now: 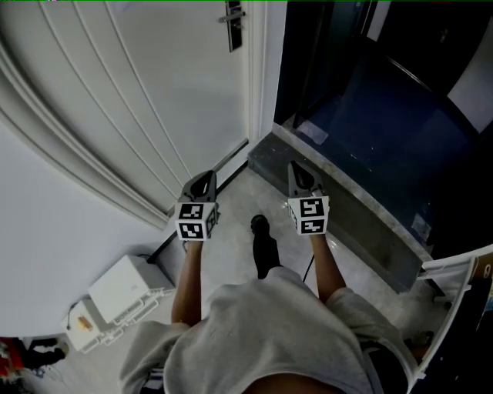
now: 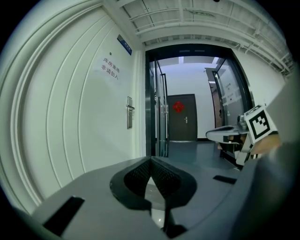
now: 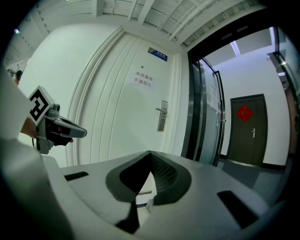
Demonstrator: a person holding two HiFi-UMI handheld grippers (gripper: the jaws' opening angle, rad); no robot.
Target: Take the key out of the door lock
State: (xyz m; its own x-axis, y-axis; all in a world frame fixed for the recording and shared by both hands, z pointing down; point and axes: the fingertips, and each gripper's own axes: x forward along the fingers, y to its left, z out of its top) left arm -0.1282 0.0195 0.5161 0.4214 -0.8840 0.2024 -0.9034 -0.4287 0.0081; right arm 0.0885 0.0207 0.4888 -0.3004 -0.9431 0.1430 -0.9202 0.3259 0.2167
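The white door (image 1: 154, 85) stands ahead on the left, with its metal lock plate and handle (image 1: 233, 23) far up the door. The lock plate (image 2: 130, 112) is small in the left gripper view and also small as the lock plate (image 3: 162, 116) in the right gripper view. The key is too small to make out. My left gripper (image 1: 206, 177) and right gripper (image 1: 296, 166) hang side by side at waist height, well short of the door. Both are shut with nothing between the jaws. Each gripper view shows the other: the right gripper (image 2: 227, 134) and the left gripper (image 3: 63, 129).
A stone threshold (image 1: 339, 204) runs along the dark glass doorway on the right. On the floor at lower left lies a white box (image 1: 115, 296). A dark door with a red ornament (image 2: 182, 123) stands down the corridor. A printed sign (image 3: 143, 78) is on the white door.
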